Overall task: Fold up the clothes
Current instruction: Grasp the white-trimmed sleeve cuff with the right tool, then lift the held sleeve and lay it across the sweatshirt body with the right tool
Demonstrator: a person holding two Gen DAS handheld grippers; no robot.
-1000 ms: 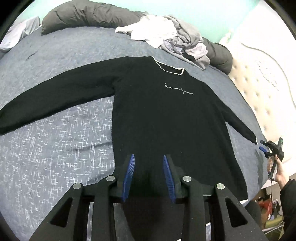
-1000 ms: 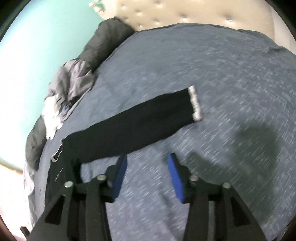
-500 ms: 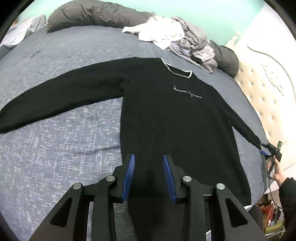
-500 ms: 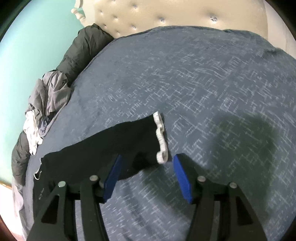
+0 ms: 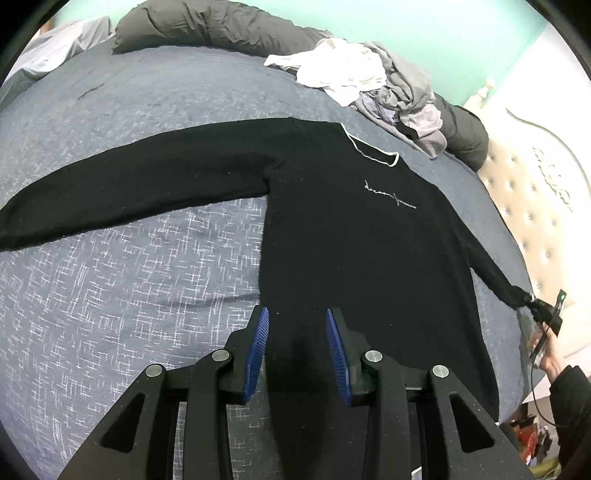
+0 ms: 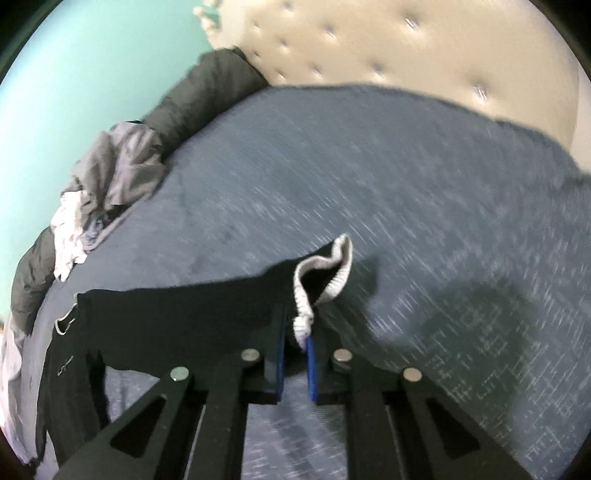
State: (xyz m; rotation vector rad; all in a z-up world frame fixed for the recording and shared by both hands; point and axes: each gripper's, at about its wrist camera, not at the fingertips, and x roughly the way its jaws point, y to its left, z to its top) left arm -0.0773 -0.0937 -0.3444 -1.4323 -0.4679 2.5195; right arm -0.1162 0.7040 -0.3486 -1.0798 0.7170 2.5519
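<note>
blue bed (image 5: 110, 295): black sweater (image 5: 351, 251), cuff (image 6: 325, 273) seemingly pinched by right tool (image 6: 295, 347).

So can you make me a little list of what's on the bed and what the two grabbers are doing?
bed: blue-grey speckled cover, cream tufted headboard behind
main garment: black sweater spread flat, front up, sleeves out to the sides
right gripper: has just closed on the white-edged sleeve cuff, lifting it a little
left gripper: open, over the sweater's bottom part, gripping nothing
other clothes: white and grey pile at the far edge
bedding: dark grey duvet roll along the green wall
</note>
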